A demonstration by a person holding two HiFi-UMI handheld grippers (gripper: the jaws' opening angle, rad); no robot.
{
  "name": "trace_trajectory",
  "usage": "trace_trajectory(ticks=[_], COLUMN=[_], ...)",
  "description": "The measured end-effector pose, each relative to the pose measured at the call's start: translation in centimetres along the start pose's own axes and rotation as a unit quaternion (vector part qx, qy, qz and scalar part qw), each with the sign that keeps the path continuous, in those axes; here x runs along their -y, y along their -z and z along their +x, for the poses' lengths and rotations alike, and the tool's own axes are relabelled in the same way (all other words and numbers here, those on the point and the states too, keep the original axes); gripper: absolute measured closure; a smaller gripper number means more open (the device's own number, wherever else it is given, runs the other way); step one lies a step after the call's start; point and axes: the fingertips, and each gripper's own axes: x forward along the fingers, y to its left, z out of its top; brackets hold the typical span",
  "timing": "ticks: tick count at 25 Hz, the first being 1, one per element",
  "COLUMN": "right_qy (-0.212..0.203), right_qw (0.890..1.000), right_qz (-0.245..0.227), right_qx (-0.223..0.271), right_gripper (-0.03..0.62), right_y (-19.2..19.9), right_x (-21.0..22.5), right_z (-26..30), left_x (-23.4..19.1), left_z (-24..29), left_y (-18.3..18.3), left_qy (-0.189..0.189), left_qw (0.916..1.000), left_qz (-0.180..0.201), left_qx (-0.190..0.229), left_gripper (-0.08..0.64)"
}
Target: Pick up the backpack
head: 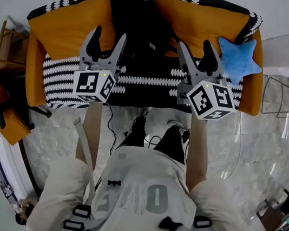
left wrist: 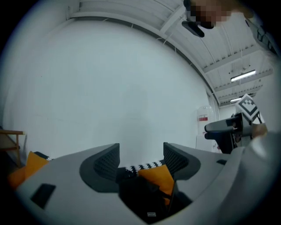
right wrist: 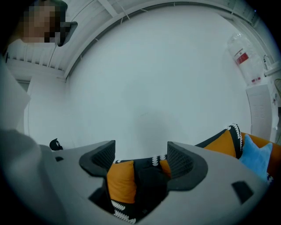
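A wide orange sofa [head: 38, 67] draped in a black-and-white striped blanket [head: 57, 78] fills the top of the head view, seen from above by a person standing on a pale marble floor [head: 254, 147]. The black backpack [head: 144, 43] sits upright in the middle of the seat, leaning against the backrest between two orange cushions [head: 72, 20], with a blue star cushion [head: 238, 55] at the sofa's right end.

The left gripper [head: 110, 34] and the right gripper [head: 194, 45] are held out level, one to each side of the bag and short of it. Both gripper views show the fingers [left wrist: 106, 163] spread wide with only open air and the white wall between them. The dark bag and the cushions show lower down, beyond the fingers, untouched.

By the look of it, the pickup has not begun in earnest. The approach is under way and both tools are ready to bite, but no contact is made and the bag rests with its full weight on the sofa. What remains is nearly everything: closing the gap, choosing a hold on the top handle or the sides, clamping down and lifting the bag clear of the seat.
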Motion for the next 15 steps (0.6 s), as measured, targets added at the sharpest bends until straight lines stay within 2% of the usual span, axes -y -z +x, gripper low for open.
trace_trajectory(ticks=[3,7,15], right_qy=[0.003,0.002,0.023], right_qw=[1.0,0.999,0.992], right_qz=[0.009,0.016,0.004], right_qx=[-0.017,-0.041,-0.123], right_gripper=[0.232,0.232,0.232], right_y=[3.3,9.0,21.5], right_x=[1.7,3.6,9.5], right_z=[3.6,8.7,15.2], left_x=[-2.8,-6.8,-11.0], left_z=[3.0,6.8,11.5], left_y=[5.7,13.0,28.0], left_qy=[-0.009,-0.022,-0.044], left_qw=[0.999,0.9963,0.9868], left_qz=[-0.006,-0.012,-0.023], left_qx=[-0.044,-0.082,-0.154], left_gripper=[0.264,0.249,0.235])
